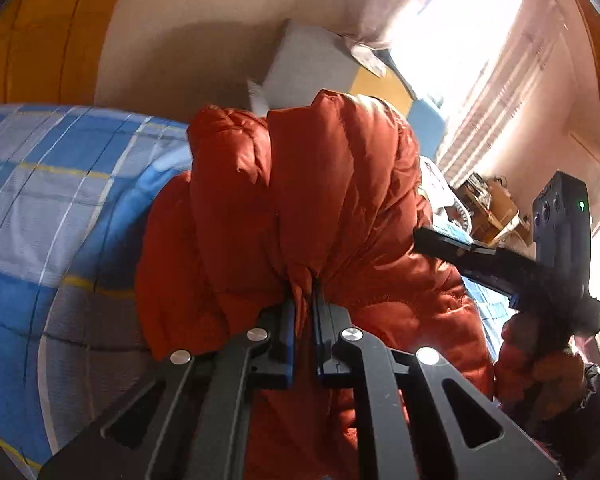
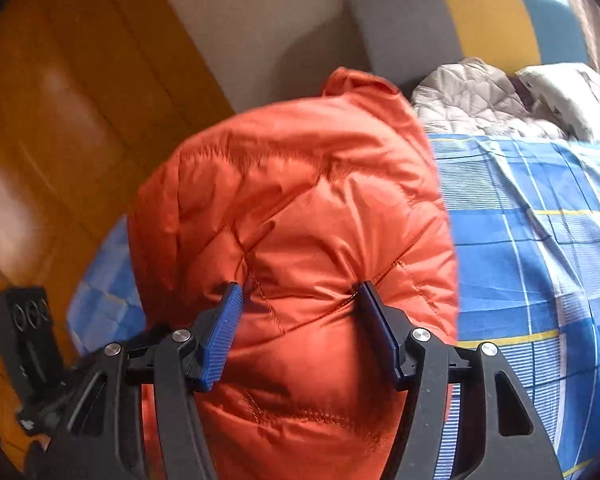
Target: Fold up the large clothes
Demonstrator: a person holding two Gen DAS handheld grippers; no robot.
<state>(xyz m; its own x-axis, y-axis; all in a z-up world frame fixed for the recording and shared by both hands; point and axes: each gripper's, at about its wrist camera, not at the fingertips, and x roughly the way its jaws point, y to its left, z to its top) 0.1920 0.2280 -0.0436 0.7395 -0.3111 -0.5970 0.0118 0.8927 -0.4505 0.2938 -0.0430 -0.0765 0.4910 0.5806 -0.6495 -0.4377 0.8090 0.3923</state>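
Your left gripper is clenched on a thin fold of the orange puffer jacket — its blue pads nearly meet, with the fabric bunching and fanning out from the pinch. Your right gripper stands with its jaws well apart and a thick, quilted bulge of the same jacket filling the gap; the blue pads dent the cloth on both sides, so it is grasping the jacket. In the left wrist view the right gripper also shows beside the jacket, a hand around its handle. The jacket is bunched up over the blue plaid bedspread. Beyond the jacket a grey quilted blanket lies crumpled on the bed, next to a pale pillow. An orange wooden wardrobe stands past the jacket's other side.
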